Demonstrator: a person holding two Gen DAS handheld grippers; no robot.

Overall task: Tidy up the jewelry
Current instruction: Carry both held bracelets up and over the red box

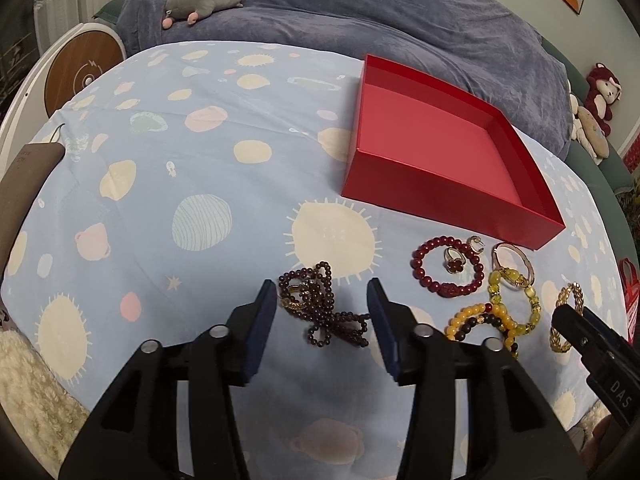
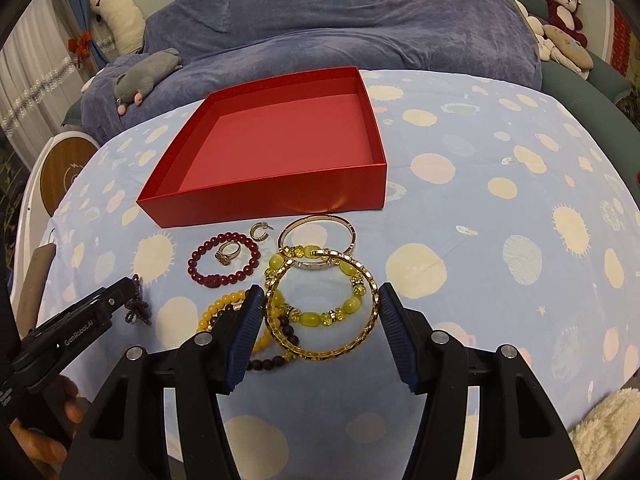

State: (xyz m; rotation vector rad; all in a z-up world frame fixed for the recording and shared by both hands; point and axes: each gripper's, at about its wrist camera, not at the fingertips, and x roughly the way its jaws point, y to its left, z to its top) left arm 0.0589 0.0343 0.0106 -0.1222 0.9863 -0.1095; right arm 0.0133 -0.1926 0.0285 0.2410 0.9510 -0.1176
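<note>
The left gripper (image 1: 322, 300) stands with its jaws apart at the lower middle of its view; the dark bead string (image 1: 320, 308) with a small gold ring lies on the sheet between them, and the pads do not press it. The right gripper (image 2: 322, 304) is also parted, one pad on each side of the gold chain bangle (image 2: 320, 308), which lies flat over the yellow bead bracelet (image 2: 316, 284); I cannot tell if the pads touch it. Just above, toward the centre of the right view, lie the red bead bracelet (image 2: 224, 260) with a ring (image 2: 229, 255) inside it, a small hoop earring (image 2: 260, 232) and a thin bangle (image 2: 318, 228). Behind them the red box (image 2: 260, 200) stands empty on the blue patterned sheet (image 2: 480, 200).
</note>
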